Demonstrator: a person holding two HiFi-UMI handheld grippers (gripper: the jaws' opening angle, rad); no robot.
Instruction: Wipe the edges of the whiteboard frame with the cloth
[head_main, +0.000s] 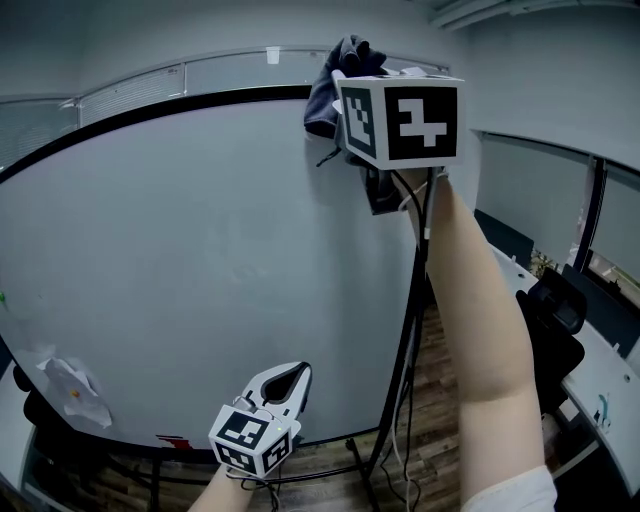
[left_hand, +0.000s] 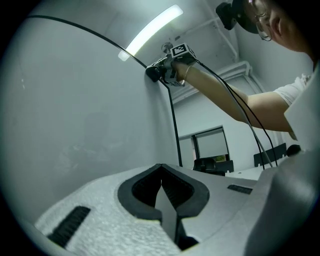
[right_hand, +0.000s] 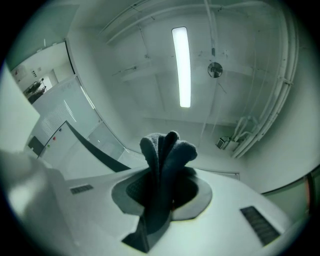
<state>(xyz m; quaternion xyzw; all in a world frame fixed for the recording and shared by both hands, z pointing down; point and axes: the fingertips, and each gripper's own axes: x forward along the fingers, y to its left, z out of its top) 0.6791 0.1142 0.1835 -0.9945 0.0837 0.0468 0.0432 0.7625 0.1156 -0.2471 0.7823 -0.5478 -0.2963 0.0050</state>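
A large whiteboard with a thin black frame stands in front of me. My right gripper is raised to the board's top right corner, shut on a dark blue cloth that bunches against the frame there. In the right gripper view the cloth sticks up between the shut jaws. The left gripper view shows the right gripper and cloth at the frame's top edge. My left gripper hangs low before the board's bottom edge, shut and holding nothing; its jaws meet.
A crumpled white paper sticks to the board's lower left, with a red mark near the bottom edge. The board's black stand leg and cables run down at right. Desks and a black chair lie to the right. A ceiling light is overhead.
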